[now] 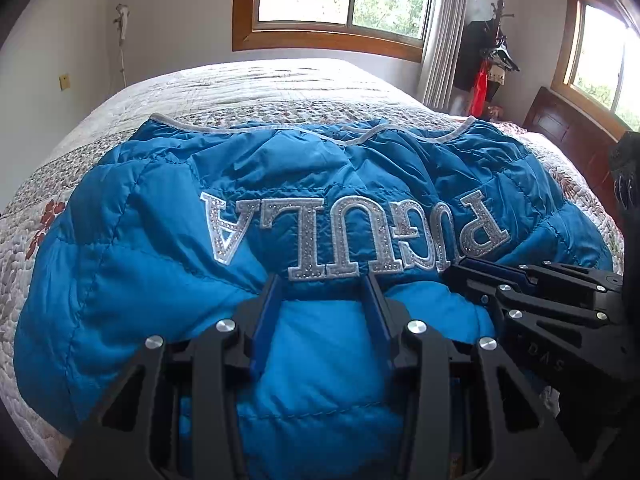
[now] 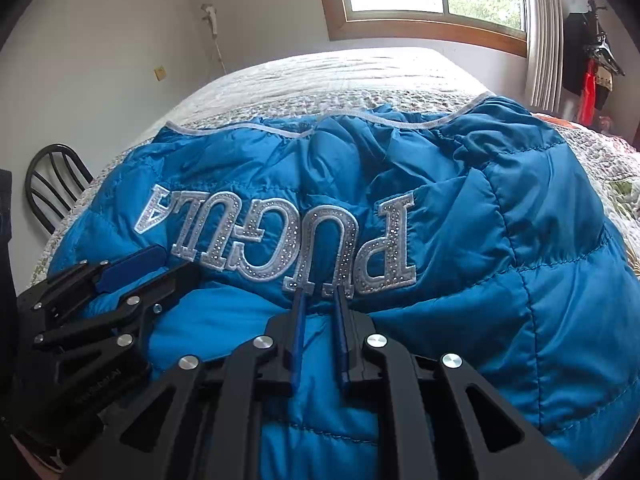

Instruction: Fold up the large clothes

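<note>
A blue quilted jacket (image 1: 168,240) with large silver letters lies spread on the bed, its grey-trimmed hem at the far side; it also shows in the right wrist view (image 2: 500,240). My left gripper (image 1: 325,280) is open, its jaws wide apart over the near fold of the jacket, with blue fabric bulging between them. My right gripper (image 2: 320,294) has its jaws close together on a pinch of the jacket's near edge. Each gripper shows in the other's view: the right one (image 1: 532,292) beside the left, the left one (image 2: 120,280) beside the right.
The bed carries a floral quilted bedspread (image 1: 240,88). A black chair (image 2: 52,184) stands at the bed's left side. A wooden headboard (image 1: 568,128) and a rack with hanging clothes (image 1: 492,64) stand to the right. Windows sit behind the bed.
</note>
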Available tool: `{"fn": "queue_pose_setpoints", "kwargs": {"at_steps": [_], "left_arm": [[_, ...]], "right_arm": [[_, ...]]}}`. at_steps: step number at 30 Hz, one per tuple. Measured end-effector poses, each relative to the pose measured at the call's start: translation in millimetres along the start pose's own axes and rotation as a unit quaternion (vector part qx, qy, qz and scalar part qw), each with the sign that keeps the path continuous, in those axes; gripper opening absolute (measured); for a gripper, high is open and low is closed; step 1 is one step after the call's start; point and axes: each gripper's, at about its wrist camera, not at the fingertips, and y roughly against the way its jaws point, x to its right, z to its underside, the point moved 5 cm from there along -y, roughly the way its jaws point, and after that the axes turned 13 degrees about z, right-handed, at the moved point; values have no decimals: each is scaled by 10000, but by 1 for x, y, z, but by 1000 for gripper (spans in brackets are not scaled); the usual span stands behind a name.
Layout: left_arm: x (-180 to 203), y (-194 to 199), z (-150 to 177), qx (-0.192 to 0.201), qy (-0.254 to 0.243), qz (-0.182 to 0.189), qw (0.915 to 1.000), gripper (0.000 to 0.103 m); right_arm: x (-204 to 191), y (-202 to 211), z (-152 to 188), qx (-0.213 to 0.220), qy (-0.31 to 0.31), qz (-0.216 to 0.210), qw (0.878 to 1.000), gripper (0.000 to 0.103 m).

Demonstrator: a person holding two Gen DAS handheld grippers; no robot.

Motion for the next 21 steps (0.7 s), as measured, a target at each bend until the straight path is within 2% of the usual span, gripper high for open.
{"fn": "queue_pose_setpoints", "kwargs": {"at_steps": [4, 6, 7, 8, 9, 10, 11, 14, 16, 18, 21], "left_arm": [[3, 10, -4, -3, -44, -42, 10000, 41], [6, 27, -9, 35, -108, -3, 9999, 47], [6, 40, -12, 122, -117, 25, 9999, 58], [3, 55, -16, 229, -129, -36, 9996, 65], [-2, 69, -20, 335, -141, -88, 9993, 67], [-9, 82, -24, 409, -131, -123, 9990, 71], [-21, 95, -27, 455, -73, -185, 9988, 77], [-71, 121, -32, 409, 400, -204, 9982, 85], [-109, 130, -31, 341, 782, -298, 9959, 87], [-141, 134, -26, 282, 1107, -337, 9929, 87], [-175, 128, -14, 118, 1557, -65, 9877, 87]], "right_arm": [[-1, 15, -6, -43, 93, 36, 9999, 13], [3, 40, -11, 154, 109, -113, 9998, 18], [10, 55, -16, 312, 42, -172, 9994, 23], [22, 69, -21, 427, -113, -225, 9988, 36], [36, 81, -25, 481, -314, -291, 9979, 50], [51, 91, -29, 519, -503, -382, 9967, 53], [67, 99, -32, 552, -682, -444, 9952, 55], [113, 105, -36, 453, -1041, -312, 9930, 71], [138, 96, -35, 227, -1199, -317, 9920, 74], [158, 84, -31, 6, -1408, -526, 9886, 79], [176, 62, -25, -307, -1696, -970, 9802, 82]]}}
